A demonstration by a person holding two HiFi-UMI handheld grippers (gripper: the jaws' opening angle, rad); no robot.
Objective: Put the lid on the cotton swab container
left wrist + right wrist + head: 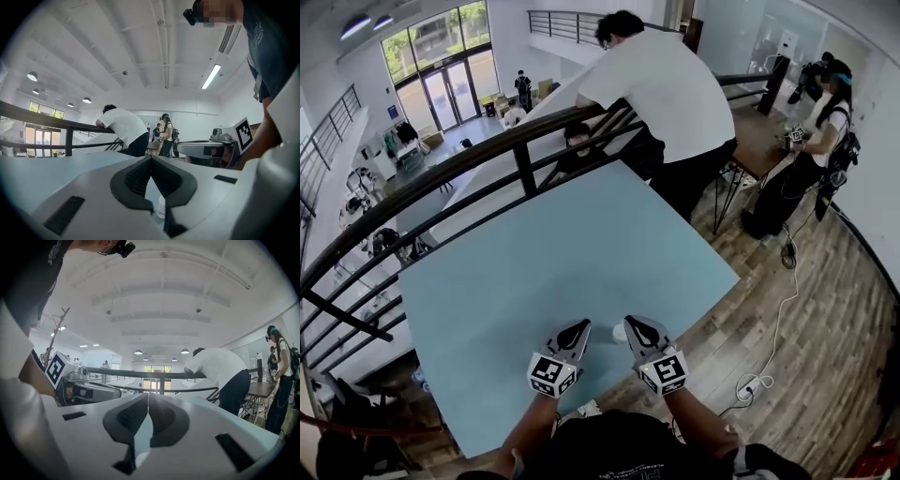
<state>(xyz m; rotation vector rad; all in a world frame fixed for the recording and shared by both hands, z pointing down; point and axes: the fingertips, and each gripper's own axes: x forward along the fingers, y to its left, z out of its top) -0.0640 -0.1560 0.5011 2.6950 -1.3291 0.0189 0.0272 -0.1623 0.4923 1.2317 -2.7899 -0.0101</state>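
A small white object [620,332], probably the cotton swab container or its lid, lies on the light blue table [562,272] near the front edge. It sits between my two grippers, close to the right one's tips. My left gripper [581,325] is shut and empty, its dark pads meeting in the left gripper view [151,158]. Below those pads a small white container [161,207] shows through the gap. My right gripper [630,323] is also shut on nothing [148,395], with a white rounded thing [139,458] below its pads.
A person in a white shirt [666,94] leans on the dark railing [441,178] at the table's far side. Another person [825,131] stands at a wooden table at the right. A white cable [773,337] lies on the wooden floor beside the table's right edge.
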